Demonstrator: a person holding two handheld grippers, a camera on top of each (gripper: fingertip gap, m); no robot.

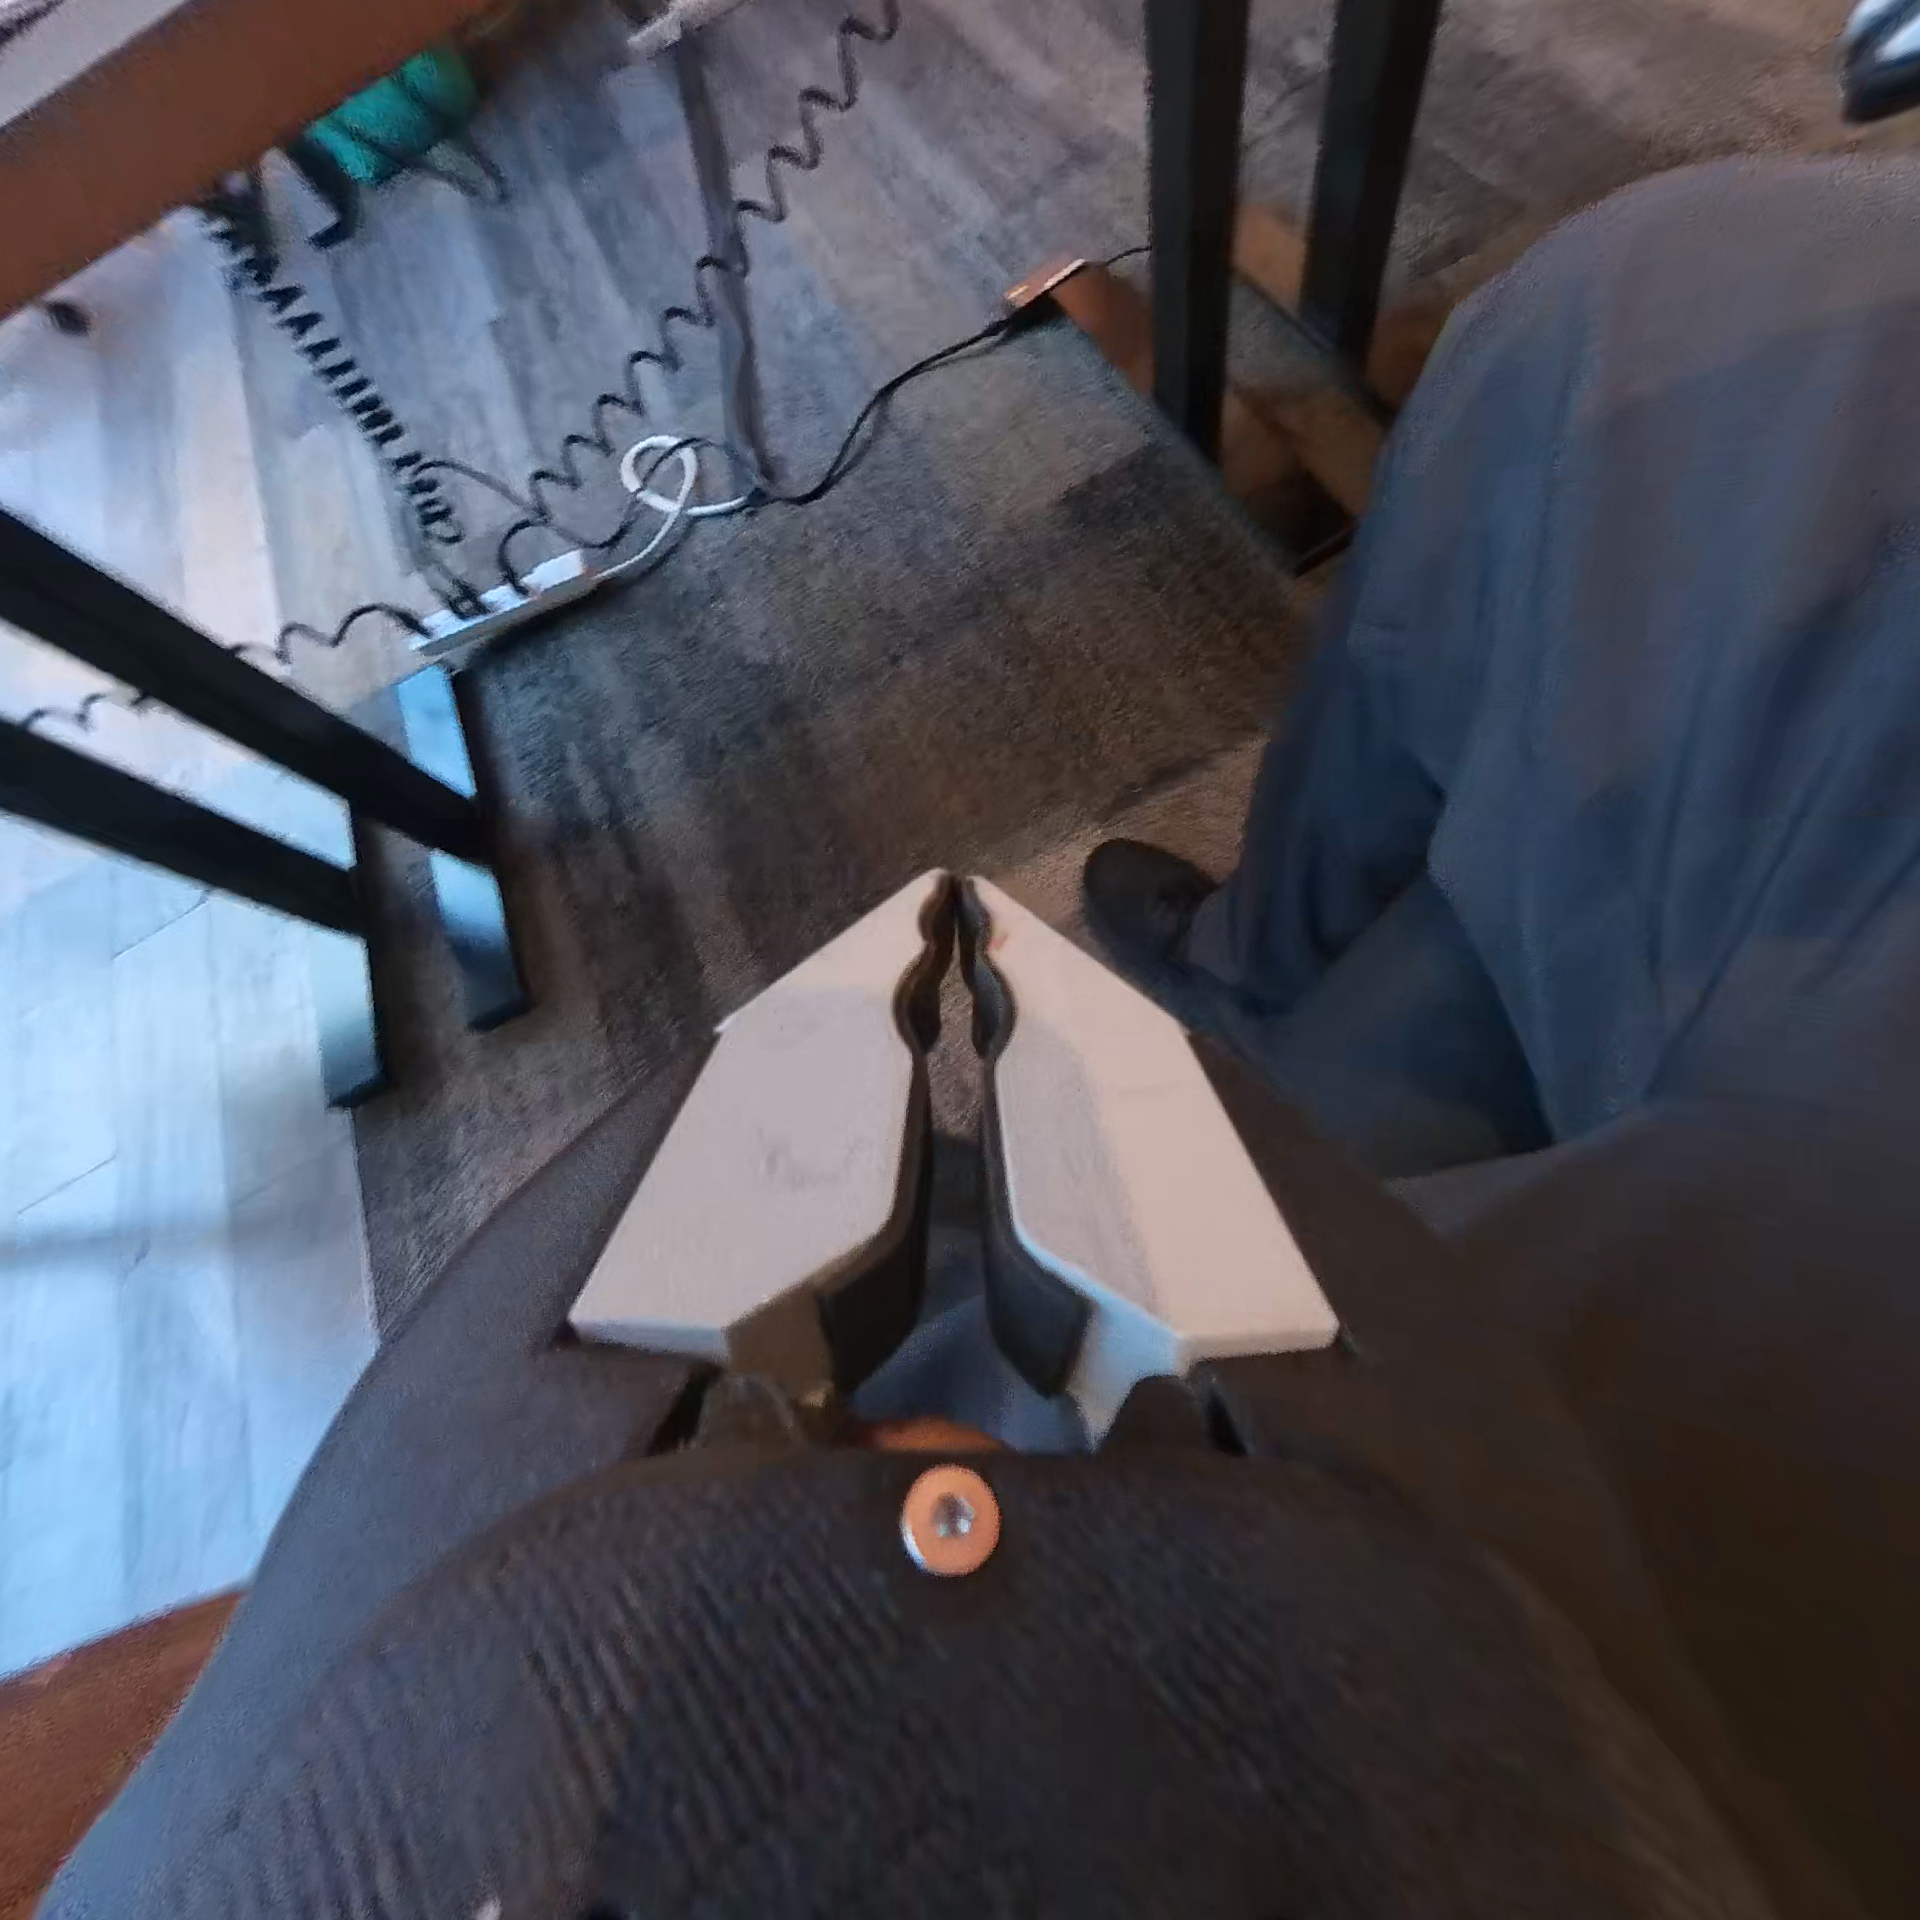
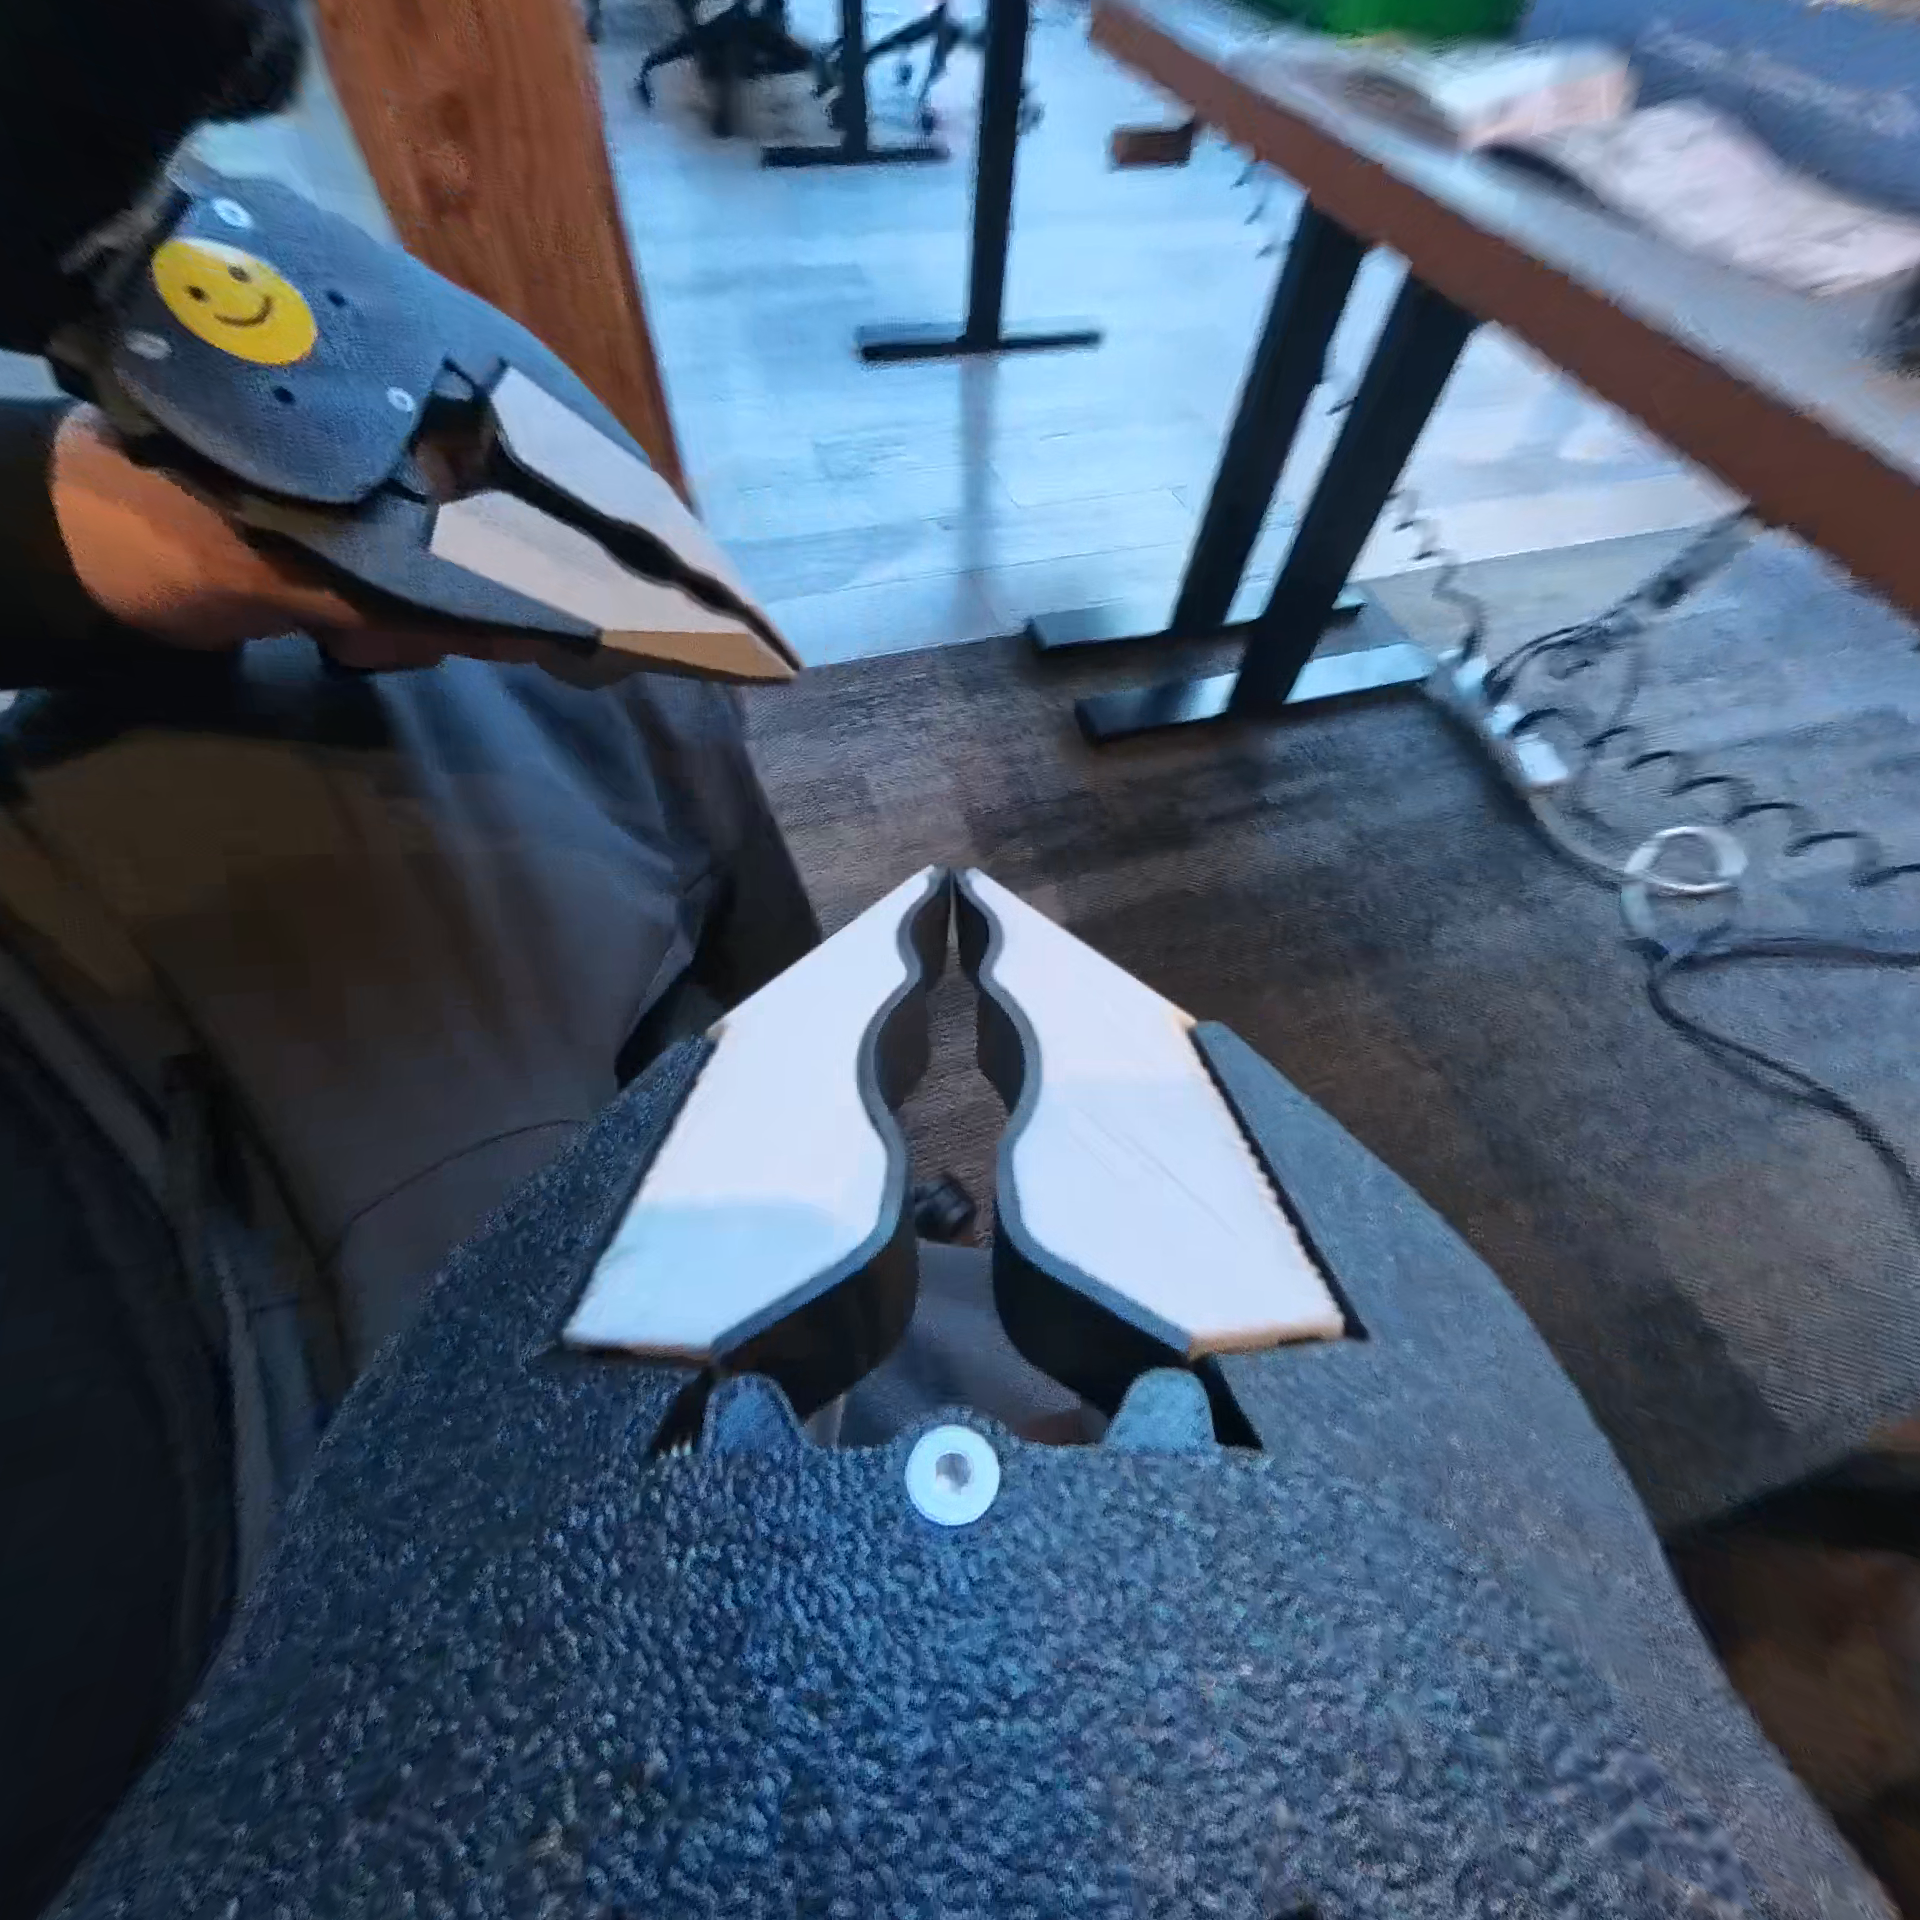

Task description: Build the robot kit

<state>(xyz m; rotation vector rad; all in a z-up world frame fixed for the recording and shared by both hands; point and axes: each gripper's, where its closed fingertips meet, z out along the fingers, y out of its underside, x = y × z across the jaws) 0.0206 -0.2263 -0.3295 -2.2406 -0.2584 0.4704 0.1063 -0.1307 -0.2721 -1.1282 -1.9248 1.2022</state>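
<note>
My left gripper (image 1: 954, 885) is shut and empty, its white fingers meeting at the tips. It points down at a dark grey carpet (image 1: 883, 665), beside a person's leg in blue-grey trousers (image 1: 1621, 644) and a black shoe (image 1: 1143, 899). My right gripper (image 2: 952, 878) is also shut and empty, held over the same carpet (image 2: 1247, 935). The left gripper also shows in the right wrist view (image 2: 774, 665) at the upper left, shut, held in a hand (image 2: 156, 540), with a yellow smiley sticker (image 2: 233, 301) on its body.
A wooden table (image 2: 1558, 270) on black legs (image 2: 1299, 488) stands at the right, with blurred books on top (image 2: 1621, 135). Coiled black cables (image 1: 665, 343) and a white power strip (image 1: 509, 608) lie on the floor. Black desk legs (image 1: 260, 727) stand at the left. Pale floor tiles (image 2: 883, 447) lie beyond.
</note>
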